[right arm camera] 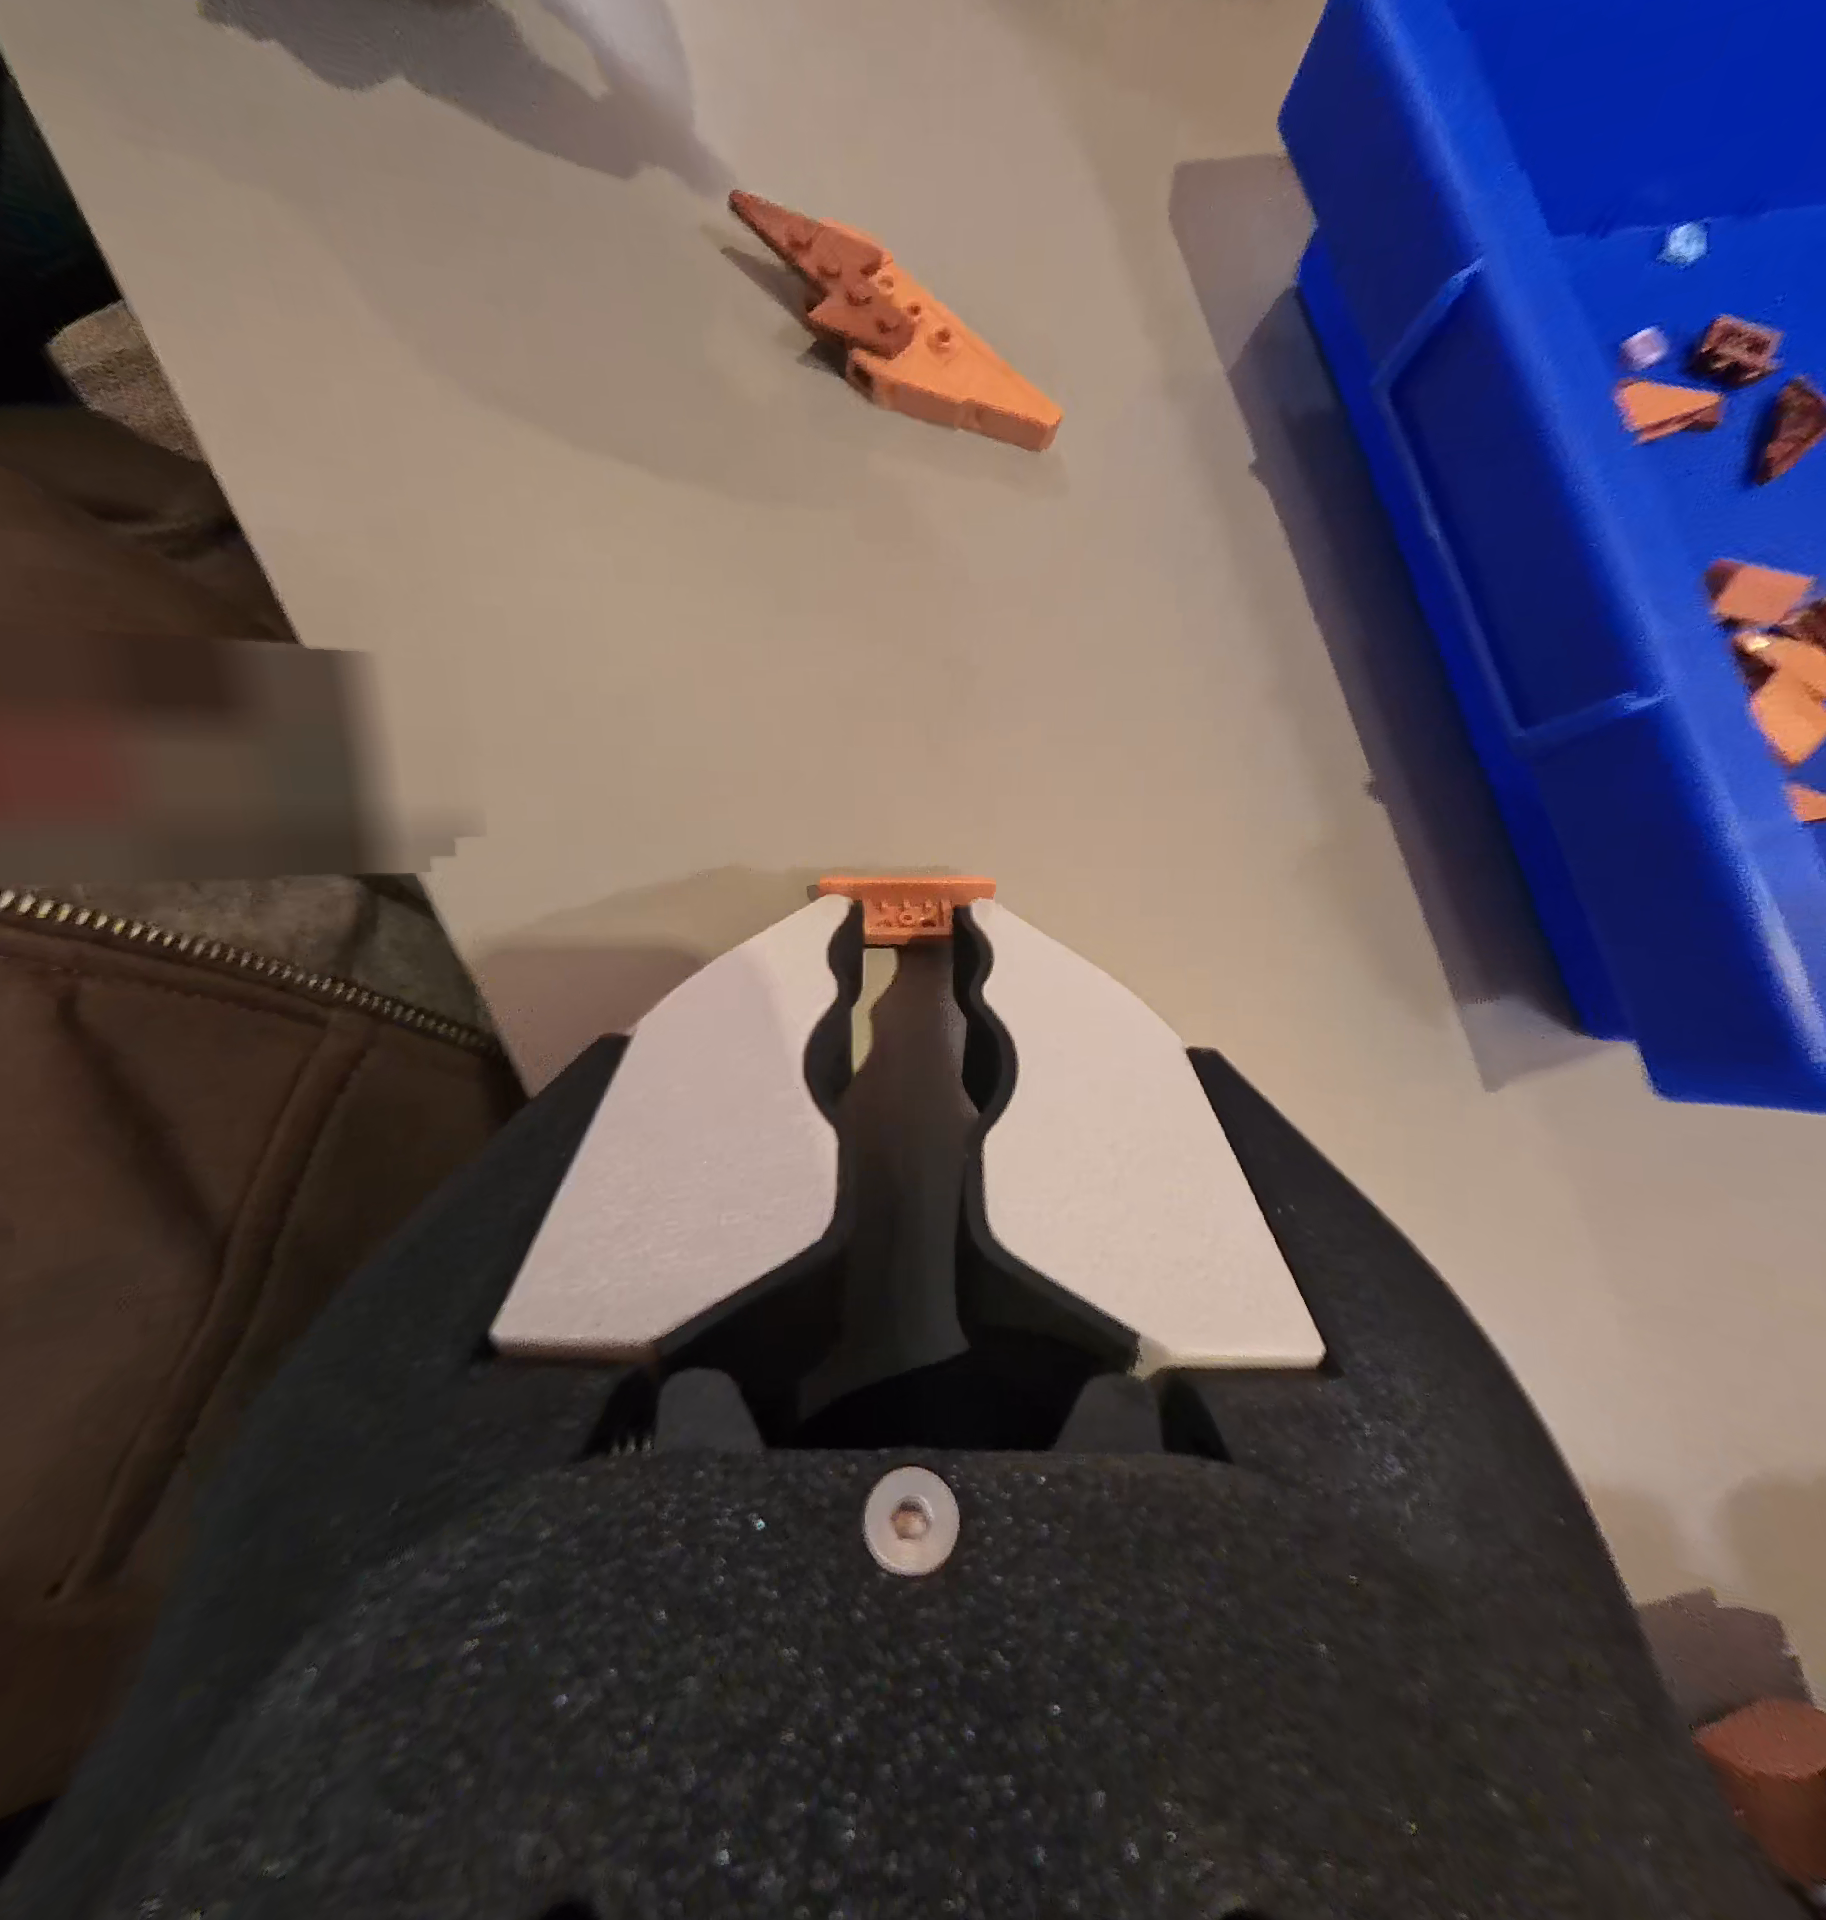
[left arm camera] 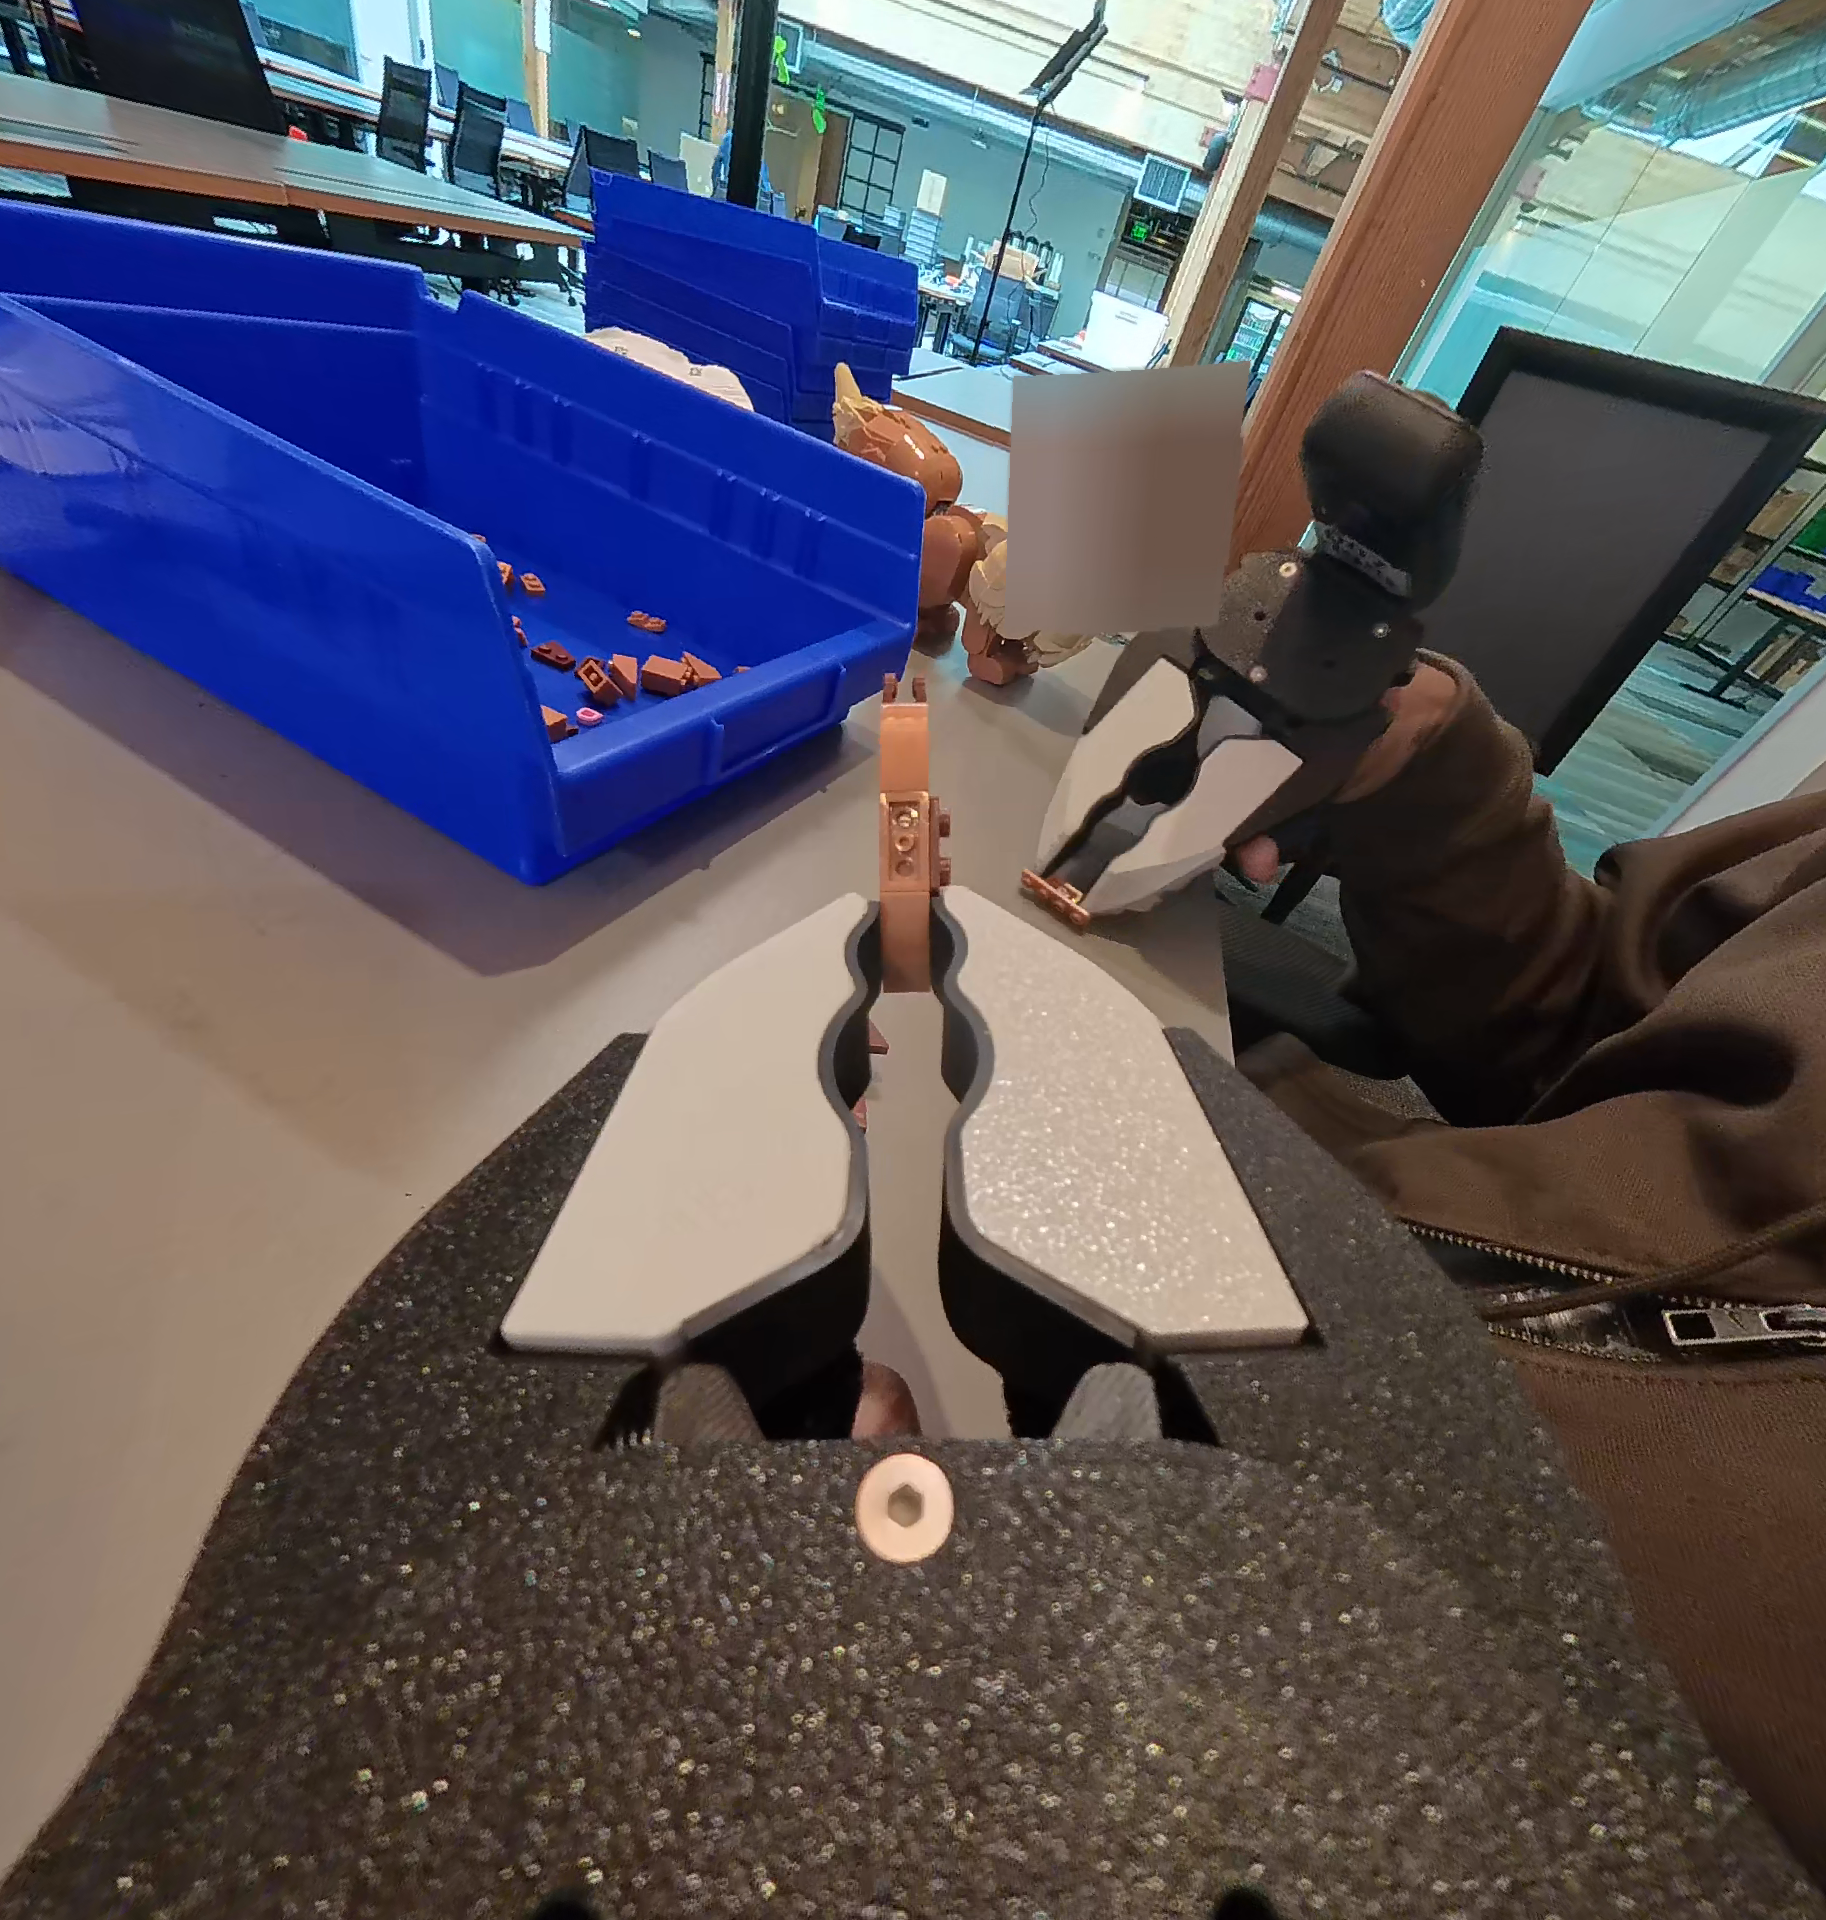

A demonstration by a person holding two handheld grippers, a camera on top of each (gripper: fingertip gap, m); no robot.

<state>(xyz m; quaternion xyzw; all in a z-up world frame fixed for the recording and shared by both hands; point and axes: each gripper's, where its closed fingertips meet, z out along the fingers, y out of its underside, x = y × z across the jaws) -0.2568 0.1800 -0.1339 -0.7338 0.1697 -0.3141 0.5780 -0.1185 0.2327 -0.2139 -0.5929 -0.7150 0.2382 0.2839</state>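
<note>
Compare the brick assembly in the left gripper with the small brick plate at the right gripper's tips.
The brick assembly is long, built from several pieces, and stands above the table, clamped in the left gripper. The small plate is short, flat and low at the table, pinched in the right gripper. Both are orange-brown.

My left gripper (left arm camera: 904, 914) points to 12 o'clock, fingers (left arm camera: 743, 1091) nearly together, pinching a brown piece. My right gripper (right arm camera: 907, 914), tilted down at 2 o'clock from the left, clamps another, brown sleeve behind it.
</note>
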